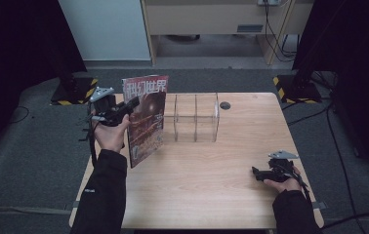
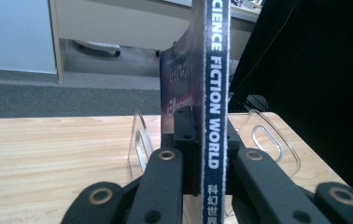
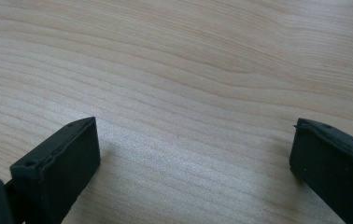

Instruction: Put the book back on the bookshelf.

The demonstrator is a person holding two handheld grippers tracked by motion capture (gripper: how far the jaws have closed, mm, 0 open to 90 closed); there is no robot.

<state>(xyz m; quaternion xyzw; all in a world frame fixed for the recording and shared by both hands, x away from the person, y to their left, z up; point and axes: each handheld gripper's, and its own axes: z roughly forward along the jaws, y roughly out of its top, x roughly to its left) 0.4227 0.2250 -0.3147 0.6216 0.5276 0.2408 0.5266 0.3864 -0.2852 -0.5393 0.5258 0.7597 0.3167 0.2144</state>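
A magazine (image 1: 146, 119) with a red cover stands upright above the table's left side, held by its spine. My left gripper (image 1: 130, 106) is shut on it from the left. In the left gripper view the blue spine (image 2: 214, 107) reading "Science Fiction World" runs up between the two black jaws, which pinch it. A clear acrylic rack (image 1: 195, 118) with upright dividers stands just right of the magazine at the table's back middle; its dividers (image 2: 139, 140) show beyond the jaws. My right gripper (image 1: 256, 171) rests near the table's right front edge, open, with bare wood between its fingers (image 3: 60, 165).
The wooden table (image 1: 207, 185) has a small round hole (image 1: 225, 105) at its back right. Grey carpet surrounds it, with black stands and striped bases at the back corners and cables on the right floor.
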